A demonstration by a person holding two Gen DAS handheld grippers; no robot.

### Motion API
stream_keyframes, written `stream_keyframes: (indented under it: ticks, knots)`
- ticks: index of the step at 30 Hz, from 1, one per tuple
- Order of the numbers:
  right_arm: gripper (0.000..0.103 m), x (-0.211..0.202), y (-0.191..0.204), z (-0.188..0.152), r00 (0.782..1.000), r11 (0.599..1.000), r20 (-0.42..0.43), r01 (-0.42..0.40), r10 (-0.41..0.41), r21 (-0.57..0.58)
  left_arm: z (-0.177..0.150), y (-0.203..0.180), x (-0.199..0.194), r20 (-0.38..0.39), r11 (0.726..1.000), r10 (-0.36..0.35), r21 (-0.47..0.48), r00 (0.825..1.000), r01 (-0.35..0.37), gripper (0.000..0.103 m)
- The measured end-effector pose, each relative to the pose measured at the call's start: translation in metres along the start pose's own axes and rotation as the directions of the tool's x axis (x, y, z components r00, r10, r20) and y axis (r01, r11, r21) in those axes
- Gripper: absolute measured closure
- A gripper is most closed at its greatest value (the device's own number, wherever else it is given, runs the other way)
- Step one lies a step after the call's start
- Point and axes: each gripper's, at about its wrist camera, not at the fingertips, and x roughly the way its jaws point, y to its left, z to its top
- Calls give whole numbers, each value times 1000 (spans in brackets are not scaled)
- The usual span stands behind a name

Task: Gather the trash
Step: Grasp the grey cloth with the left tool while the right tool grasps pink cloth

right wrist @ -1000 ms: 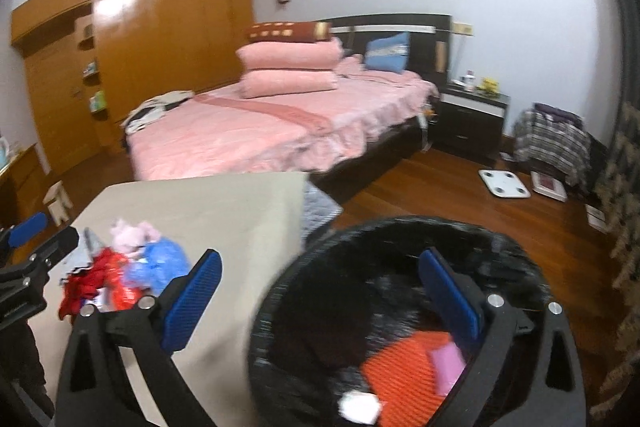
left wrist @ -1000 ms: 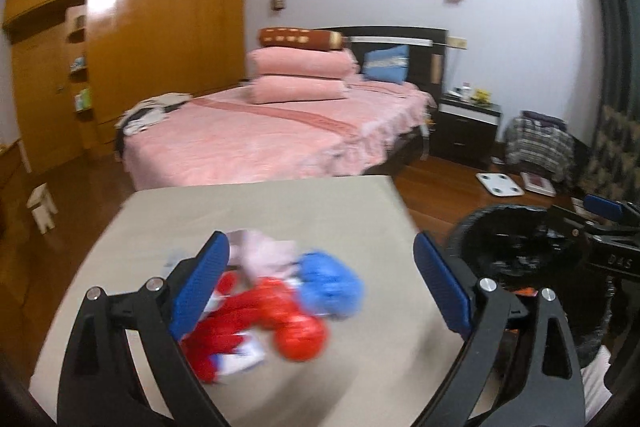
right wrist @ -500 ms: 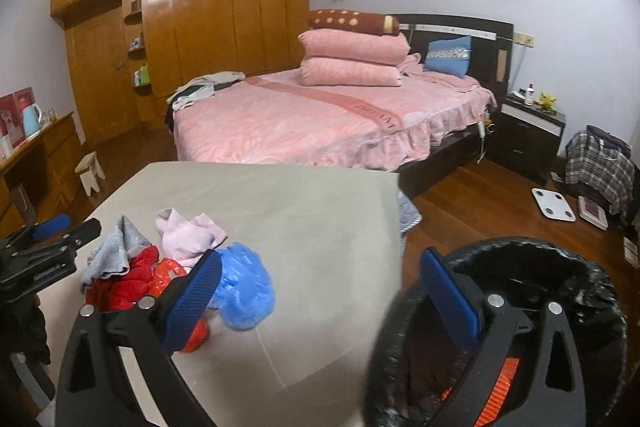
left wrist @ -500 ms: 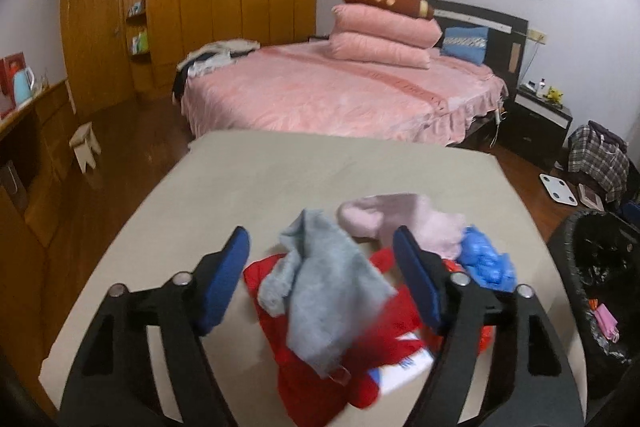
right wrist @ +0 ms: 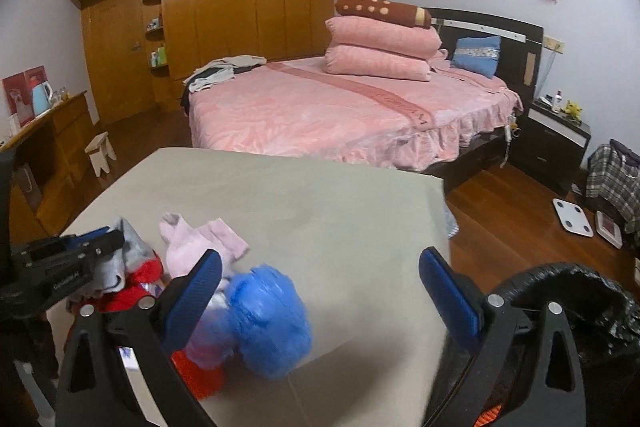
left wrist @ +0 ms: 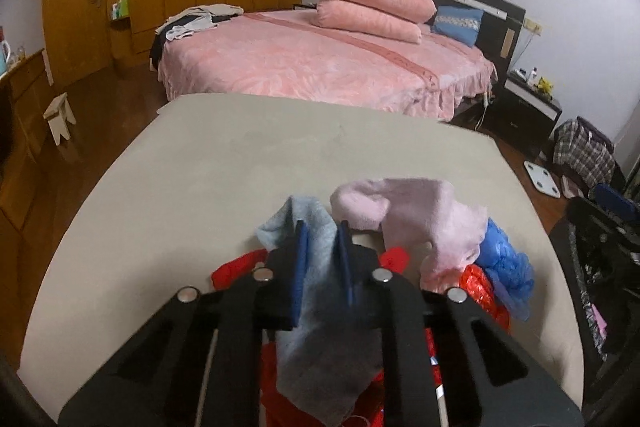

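A pile of trash lies on the beige table: a grey-blue cloth, a pink sock, a crumpled blue plastic bag and red wrappers. My left gripper is shut on the grey-blue cloth, which hangs down between its blue pads. In the right wrist view my right gripper is open and empty above the table's near edge, with the blue bag by its left finger. The pink sock and the left gripper show at the left.
A black bin lined with a black bag stands at the table's right side and also shows in the left wrist view. A pink bed is behind the table. Wooden wardrobes line the far wall. A nightstand stands right of the bed.
My left gripper has closed on the grey-blue cloth. My right gripper has swung left from over the bin to the table, near the blue bag.
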Motion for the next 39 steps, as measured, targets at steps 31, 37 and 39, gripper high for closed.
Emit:
stream_keyframes:
  ticks: [31, 37, 39]
  knots:
    - [98, 58, 77, 14, 945, 950, -139, -305, 294, -65, 20, 17, -9, 69, 1000, -4, -21, 998, 5, 94]
    - [98, 30, 75, 31, 950, 949, -75, -309, 304, -65, 29, 7, -27, 109, 1000, -20, -8, 994, 21, 95]
    - [98, 21, 72, 38, 950, 949, -54, -309, 306, -60, 32, 2, -33, 119, 1000, -26, 1, 993, 26, 95]
